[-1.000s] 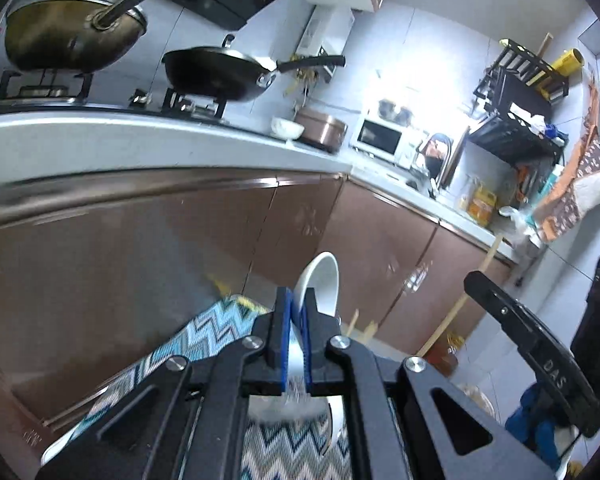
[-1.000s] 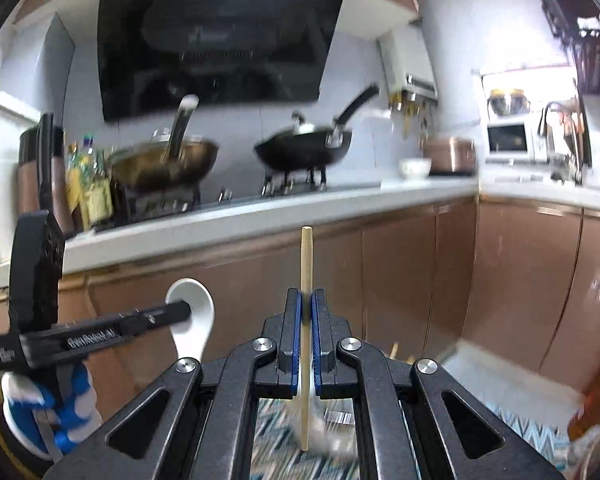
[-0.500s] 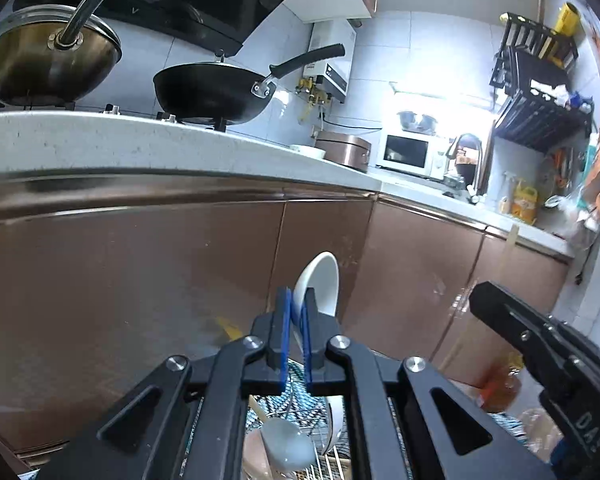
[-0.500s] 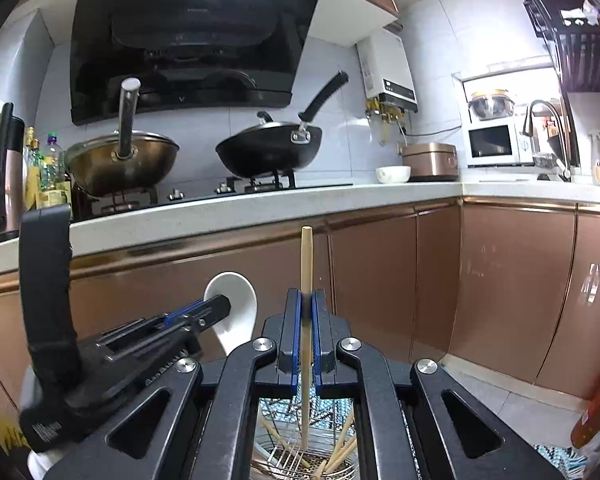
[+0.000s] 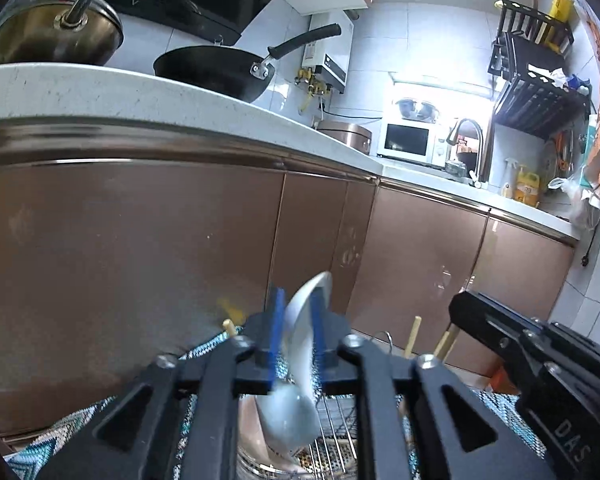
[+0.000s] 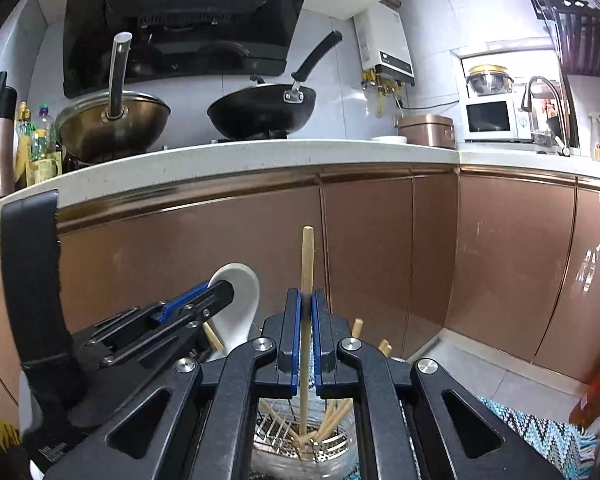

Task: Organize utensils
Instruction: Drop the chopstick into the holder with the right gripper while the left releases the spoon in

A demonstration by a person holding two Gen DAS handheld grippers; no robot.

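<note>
One partial mark, perhaps "DAS" (right gripper (image 5: 572,436)).

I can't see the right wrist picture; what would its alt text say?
A hand-held gripper pinches an upright wooden chopstick over a metal utensil basket holding more chopsticks. Left of it, a second hand-held gripper has a white spoon.
</note>
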